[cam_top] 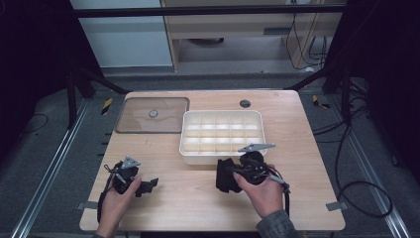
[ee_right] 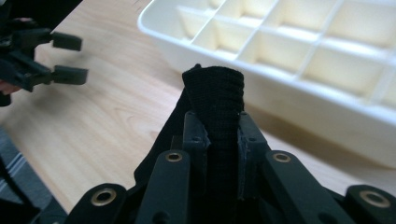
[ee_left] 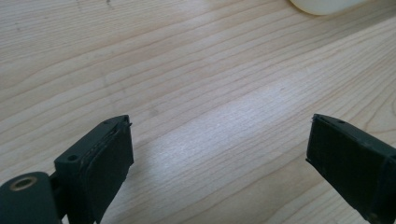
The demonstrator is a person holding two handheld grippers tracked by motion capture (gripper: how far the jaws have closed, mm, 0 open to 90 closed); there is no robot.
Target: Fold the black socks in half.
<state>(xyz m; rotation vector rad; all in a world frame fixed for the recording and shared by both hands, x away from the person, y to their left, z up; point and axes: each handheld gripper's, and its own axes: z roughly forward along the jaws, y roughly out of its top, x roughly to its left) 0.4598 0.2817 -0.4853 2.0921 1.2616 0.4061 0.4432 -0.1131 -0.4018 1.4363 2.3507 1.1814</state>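
Observation:
A black knitted cloth (ee_right: 215, 93), rolled or folded, is pinched between the jaws of my right gripper (ee_right: 217, 121), which is shut on it. From above, that right gripper (cam_top: 225, 181) hangs just off the table in front of the white divided tray (cam_top: 223, 115), and the black cloth (cam_top: 224, 174) droops from it. My left gripper (cam_top: 151, 184) rests at the front left of the table. Its own view shows the left gripper (ee_left: 219, 144) open wide over bare wood, with nothing between the pads.
The white tray (ee_right: 289, 51) has several empty compartments and lies close ahead of the held cloth. A clear flat lid (cam_top: 152, 115) with a round knob lies at the back left. A small dark hole (cam_top: 244, 103) marks the table's far edge.

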